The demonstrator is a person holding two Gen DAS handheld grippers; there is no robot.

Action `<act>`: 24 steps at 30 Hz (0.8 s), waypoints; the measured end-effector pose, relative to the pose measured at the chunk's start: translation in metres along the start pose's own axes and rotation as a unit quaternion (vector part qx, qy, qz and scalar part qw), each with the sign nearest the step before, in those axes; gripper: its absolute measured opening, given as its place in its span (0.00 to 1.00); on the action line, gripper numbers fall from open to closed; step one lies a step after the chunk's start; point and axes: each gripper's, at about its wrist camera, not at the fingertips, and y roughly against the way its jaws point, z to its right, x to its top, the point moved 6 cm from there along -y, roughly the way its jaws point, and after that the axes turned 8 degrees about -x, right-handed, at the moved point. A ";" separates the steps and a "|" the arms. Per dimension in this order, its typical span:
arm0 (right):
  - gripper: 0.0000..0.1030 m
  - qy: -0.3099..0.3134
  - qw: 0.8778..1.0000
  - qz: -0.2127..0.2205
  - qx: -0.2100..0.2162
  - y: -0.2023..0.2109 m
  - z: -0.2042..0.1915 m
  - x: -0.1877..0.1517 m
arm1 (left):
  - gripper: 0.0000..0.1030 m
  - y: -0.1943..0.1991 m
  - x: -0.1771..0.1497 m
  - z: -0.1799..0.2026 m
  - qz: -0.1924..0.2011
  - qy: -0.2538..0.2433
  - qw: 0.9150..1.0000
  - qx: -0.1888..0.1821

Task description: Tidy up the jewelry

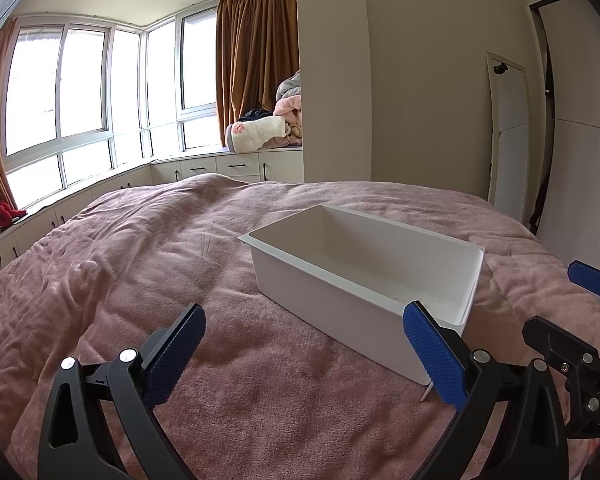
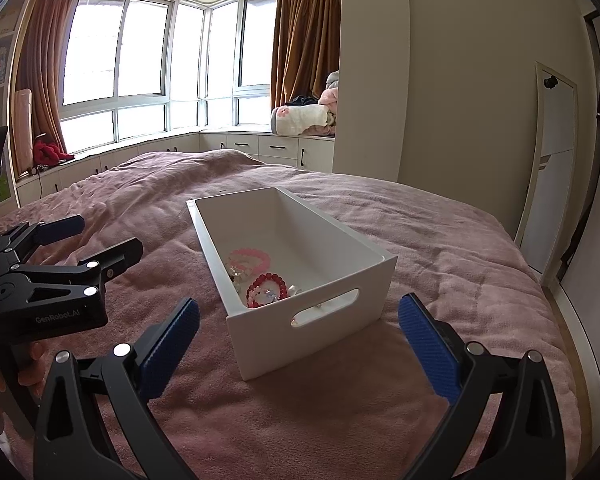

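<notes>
A white rectangular bin with a handle slot stands on the pink bed cover. In the right wrist view it holds a pink bead bracelet, a red bead bracelet and some small pale pieces. In the left wrist view the bin is seen side-on and its contents are hidden. A thin white stick lies by its near corner. My left gripper is open and empty, just short of the bin; it also shows in the right wrist view. My right gripper is open and empty, in front of the bin's handle end.
The pink bed cover fills the foreground. Beyond it are bay windows, white drawers, brown curtains, a pile of bedding on the sill, a red item at left and a leaning mirror at right.
</notes>
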 end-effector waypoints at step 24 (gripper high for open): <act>0.95 0.006 1.000 0.000 -0.002 0.001 -0.002 0.000 | 0.97 -0.001 -0.003 0.006 0.001 0.006 1.000 -0.013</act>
